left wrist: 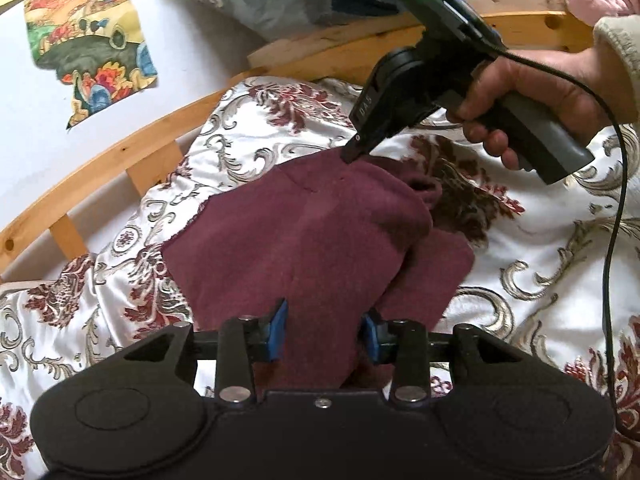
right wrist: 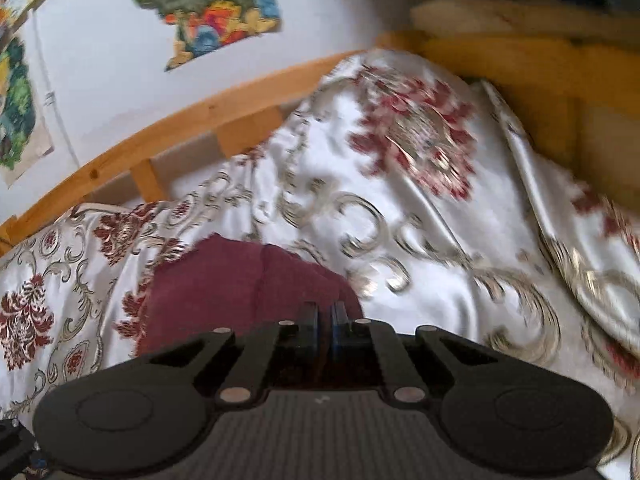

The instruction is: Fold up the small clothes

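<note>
Looking along the left gripper (left wrist: pixel 325 330), its blue pads sit spread apart with the maroon cloth (left wrist: pixel 304 240) running between them, lying on the floral satin bedspread (left wrist: pixel 520 248). Only this view shows the person's hand (left wrist: pixel 532 108) angling the right gripper (left wrist: pixel 352 155) down onto the cloth's far edge, tips pressed together on it. The right wrist view is blurry, but its pads (right wrist: pixel 310 314) look pinched shut over the cloth.
</note>
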